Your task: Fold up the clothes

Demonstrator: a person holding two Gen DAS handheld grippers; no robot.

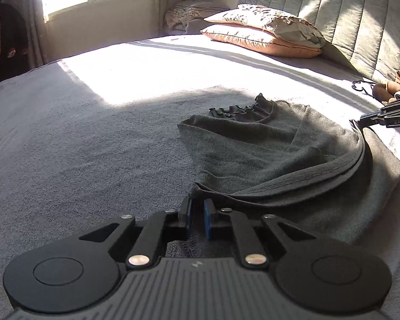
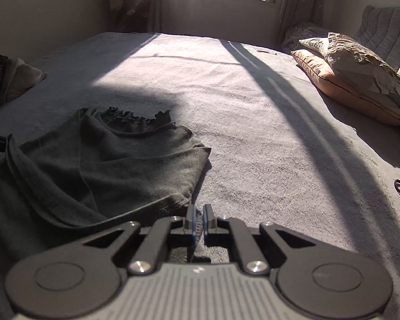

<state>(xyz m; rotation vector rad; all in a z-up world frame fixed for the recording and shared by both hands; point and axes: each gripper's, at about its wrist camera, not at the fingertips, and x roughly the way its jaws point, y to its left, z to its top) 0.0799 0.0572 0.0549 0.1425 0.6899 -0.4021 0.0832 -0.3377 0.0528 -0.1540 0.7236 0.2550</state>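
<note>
Shirt point(image 1: 280, 149), soft and floppy, lies on the bed point(image 1: 93, 138) near the pillows point(image 1: 264, 32), its hem corners pinched by left gripper point(image 1: 198, 220) and right gripper point(image 2: 199, 222) jaws.

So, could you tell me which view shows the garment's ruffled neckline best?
The right wrist view: the ruffled neckline lies nearer and unobstructed on the grey garment. The left wrist view shows the same ruffle farther off and smaller, in shadow.
</note>
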